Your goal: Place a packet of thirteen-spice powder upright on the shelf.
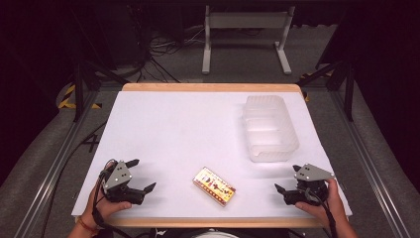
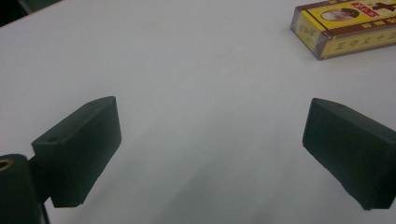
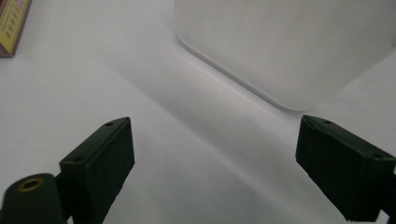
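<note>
On the white table [image 1: 173,129] I hold both grippers, left gripper [image 1: 140,174] and right gripper [image 1: 288,178], spread wide and empty, flanking the yellow box [image 1: 214,185]

The surface [image 1: 188,124] is plain white with a light wooden edge. The small flat box [image 1: 214,185] is yellow with a dark red-brown border and red figures on top, with dark characters along its yellow side. The storage bin [image 1: 270,128] is translucent, milky white. Both tongs [image 1: 139,174] [image 1: 286,178] are black with grey top plates
</note>
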`<state>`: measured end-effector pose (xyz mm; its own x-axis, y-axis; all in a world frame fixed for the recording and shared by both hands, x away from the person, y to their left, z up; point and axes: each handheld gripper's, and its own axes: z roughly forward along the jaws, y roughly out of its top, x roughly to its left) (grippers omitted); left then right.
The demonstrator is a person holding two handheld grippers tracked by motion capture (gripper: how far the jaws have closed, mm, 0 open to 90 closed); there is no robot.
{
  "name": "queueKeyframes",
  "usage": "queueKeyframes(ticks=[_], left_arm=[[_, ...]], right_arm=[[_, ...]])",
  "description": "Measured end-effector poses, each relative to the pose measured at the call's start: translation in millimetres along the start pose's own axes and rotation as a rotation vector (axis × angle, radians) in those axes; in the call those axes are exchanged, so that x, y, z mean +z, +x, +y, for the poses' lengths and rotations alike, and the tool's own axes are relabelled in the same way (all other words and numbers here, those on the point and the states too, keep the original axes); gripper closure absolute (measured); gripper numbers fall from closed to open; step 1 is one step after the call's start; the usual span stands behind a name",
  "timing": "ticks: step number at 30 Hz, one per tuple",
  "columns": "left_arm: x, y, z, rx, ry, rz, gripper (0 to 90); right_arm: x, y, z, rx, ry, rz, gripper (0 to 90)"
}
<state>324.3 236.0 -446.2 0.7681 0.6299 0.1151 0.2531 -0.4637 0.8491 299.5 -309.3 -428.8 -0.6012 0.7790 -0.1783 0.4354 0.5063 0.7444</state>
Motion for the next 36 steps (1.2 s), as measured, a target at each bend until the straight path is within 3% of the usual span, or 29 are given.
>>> queueKeyframes(ticks=[10, 14, 19, 29, 36], left_arm=[[-2.0, -1.6, 0.1, 0.014, -0.007, -0.004, 5.2], [-2.6, -0.5, -0.5, 0.006, -0.011, -0.006, 5.2], [-1.7, -0.8, -0.6, 0.005, -0.008, -0.009, 5.1], [0.5, -1.7, 0.4, 0.007, 0.000, -0.016, 5.2], [0.3, -1.7, 0.3, 0.006, 0.000, -0.016, 5.2]], right_arm=[[-1.9, 2.7, 0.9, 0.001, 0.005, 0.008, 12.3], [-2.0, 5.6, 6.5, 0.016, 0.007, 0.042, 13.4], [0.1, 17.3, 20.6, 0.017, 0.017, 0.122, 14.8], [15.9, 43.2, 55.2, -0.021, 0.041, 0.197, 16.9], [30.5, 65.2, 71.5, -0.097, 0.082, 0.220, 16.9]])
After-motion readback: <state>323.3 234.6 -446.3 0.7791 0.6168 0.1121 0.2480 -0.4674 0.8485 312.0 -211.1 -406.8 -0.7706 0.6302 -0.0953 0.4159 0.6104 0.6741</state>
